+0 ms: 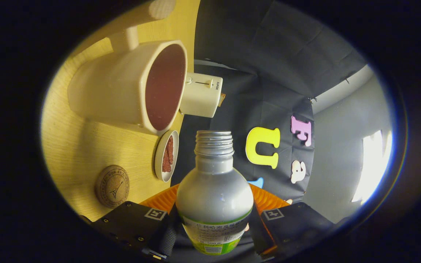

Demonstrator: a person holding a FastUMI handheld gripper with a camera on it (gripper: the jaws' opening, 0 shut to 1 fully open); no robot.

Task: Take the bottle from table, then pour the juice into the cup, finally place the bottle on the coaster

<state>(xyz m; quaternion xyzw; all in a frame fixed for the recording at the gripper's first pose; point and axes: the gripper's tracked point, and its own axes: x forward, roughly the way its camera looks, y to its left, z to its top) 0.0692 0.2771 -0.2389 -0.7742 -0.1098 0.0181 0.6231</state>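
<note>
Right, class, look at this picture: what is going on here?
A hand-held gripper is shut on a silver bottle, both fingers pressing its lower body. The bottle has no cap and is lifted and tipped, its open mouth pointing toward a white cup on the wooden table. The cup's inside looks dark reddish; no stream of juice is visible. A small dish sits beside the cup, and a round cork coaster lies on the table beside the fingers, with nothing on it.

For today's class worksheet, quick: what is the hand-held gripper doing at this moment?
Hand-held gripper: closed on the silver bottle, one finger pressing each side of its body; the bottle's cap is off.
</note>
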